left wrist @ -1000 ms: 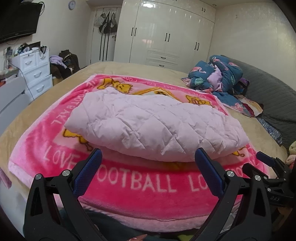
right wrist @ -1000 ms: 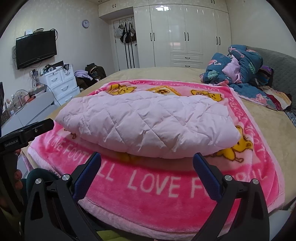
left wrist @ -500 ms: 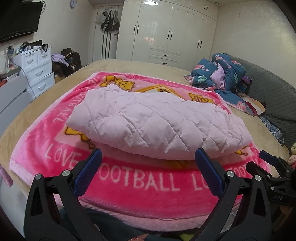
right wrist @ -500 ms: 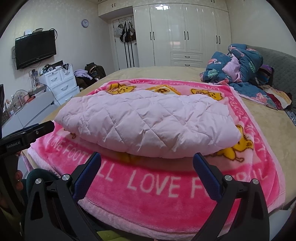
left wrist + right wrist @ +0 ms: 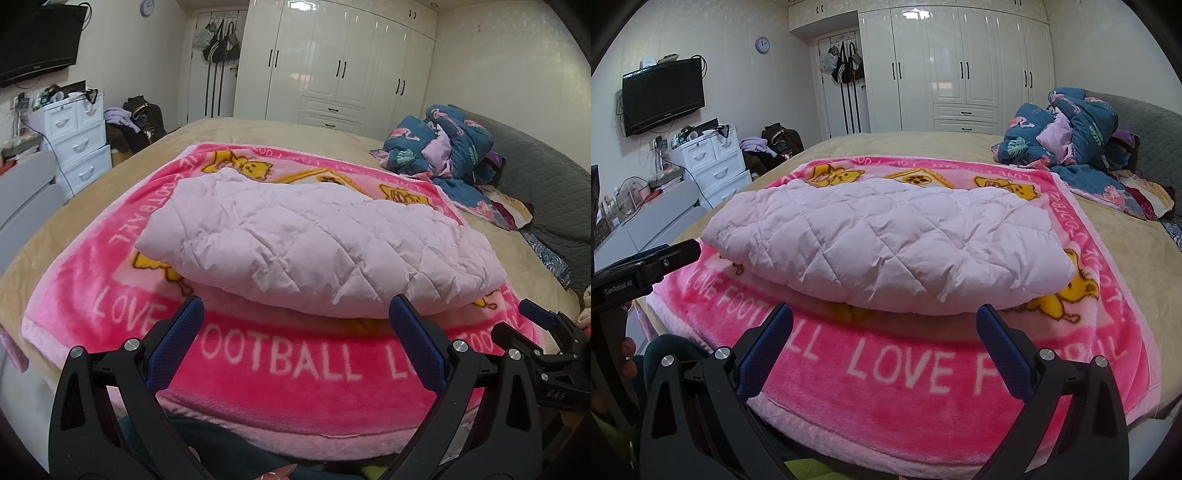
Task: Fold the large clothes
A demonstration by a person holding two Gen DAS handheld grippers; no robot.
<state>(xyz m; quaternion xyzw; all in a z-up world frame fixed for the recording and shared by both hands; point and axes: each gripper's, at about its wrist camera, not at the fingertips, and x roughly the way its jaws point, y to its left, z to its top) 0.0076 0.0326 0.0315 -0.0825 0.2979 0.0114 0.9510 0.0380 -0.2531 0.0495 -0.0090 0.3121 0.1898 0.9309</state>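
1. My left gripper (image 5: pixel 295 343) is closest to me. Its two blue fingers (image 5: pixel 173 347) are spread wide apart and hold nothing.
2. My right gripper (image 5: pixel 884 347) is the same: blue fingers (image 5: pixel 1004 354) wide apart, with nothing between them.
3. Each gripper shows at the edge of the other camera's view, so I can tell they sit side by side at the near edge of the bed (image 5: pixel 1137 266).
4. Under both grippers I see the pink blanket (image 5: pixel 280 373). It has white words on it, like "LOVE" and "FOOTBALL", and yellow cartoon animals. It lies flat on the tan bed.
5. Just past the fingertips is the pale pink quilted coat (image 5: pixel 314 240). It is folded into a thick, puffy bundle and rests on the middle of the pink blanket. No gripper touches it.
6. Farther back on the right I see a heap of blue flowery bedding (image 5: pixel 443 147), next to a grey headboard (image 5: pixel 546 192).
7. On the left are white drawers (image 5: pixel 713 166) and a black TV (image 5: pixel 663 96) on the wall.
8. At the far wall stands a big white wardrobe (image 5: pixel 960 70).
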